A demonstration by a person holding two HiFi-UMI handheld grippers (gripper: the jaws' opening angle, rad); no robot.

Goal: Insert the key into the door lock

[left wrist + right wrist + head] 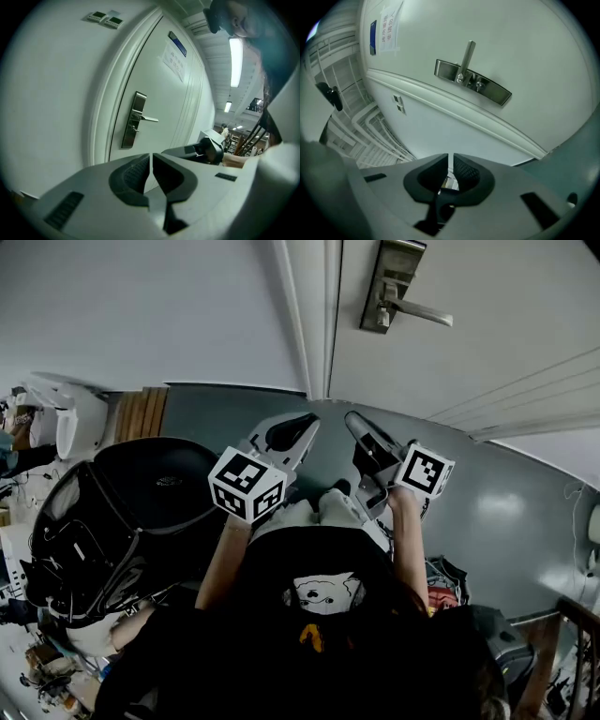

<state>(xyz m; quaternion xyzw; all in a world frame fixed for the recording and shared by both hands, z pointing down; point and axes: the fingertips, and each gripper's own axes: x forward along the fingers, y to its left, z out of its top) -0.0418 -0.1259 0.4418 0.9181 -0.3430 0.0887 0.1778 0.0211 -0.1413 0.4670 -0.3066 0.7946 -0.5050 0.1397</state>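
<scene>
The steel lock plate [387, 287] with its lever handle [422, 311] sits on the white door, far ahead of both grippers. It also shows as the lock plate [133, 120] and lock plate [473, 82], with a small cylinder [478, 85] beside the lever. My left gripper [305, 420] is held near my body, jaws shut with nothing between them [151, 160]. My right gripper [352, 418] is alongside it, jaws closed [451, 163] on a thin metal piece, apparently the key [443, 183], mostly hidden behind the pads.
The white door frame [309, 315] runs left of the lock, with plain wall beyond. A large black rounded bag [122, 521] lies on the floor at my left. A paper notice [173, 58] hangs on the door. Grey floor [506, 502] lies below the door.
</scene>
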